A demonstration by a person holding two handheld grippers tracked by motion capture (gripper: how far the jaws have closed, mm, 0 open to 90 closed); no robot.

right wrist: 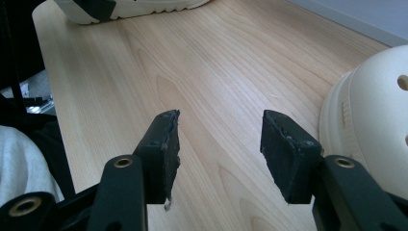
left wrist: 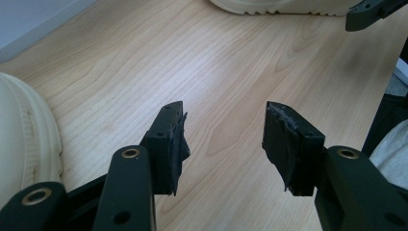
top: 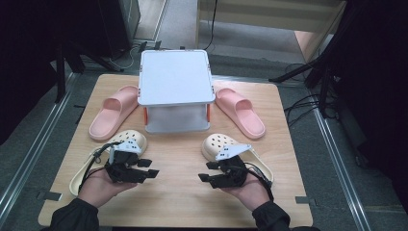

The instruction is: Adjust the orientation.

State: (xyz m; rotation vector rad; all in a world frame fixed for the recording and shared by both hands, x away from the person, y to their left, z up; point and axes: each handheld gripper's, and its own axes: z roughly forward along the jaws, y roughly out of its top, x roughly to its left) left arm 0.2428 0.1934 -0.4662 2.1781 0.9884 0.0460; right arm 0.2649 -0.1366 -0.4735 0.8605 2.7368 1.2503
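Two cream perforated clogs lie on the wooden table. The left clog is partly under my left hand, and the right clog is beside my right hand. My left gripper points inward toward the table's middle, open, with only bare wood between its jaws. The left clog lies just left of those jaws. My right gripper faces it, also open and holding nothing. The right clog sits close to its right jaw.
A white box-like stand with an open front and orange posts sits at the back centre. A pink slipper lies to its left and another pink slipper to its right. Dark stands and cables surround the table.
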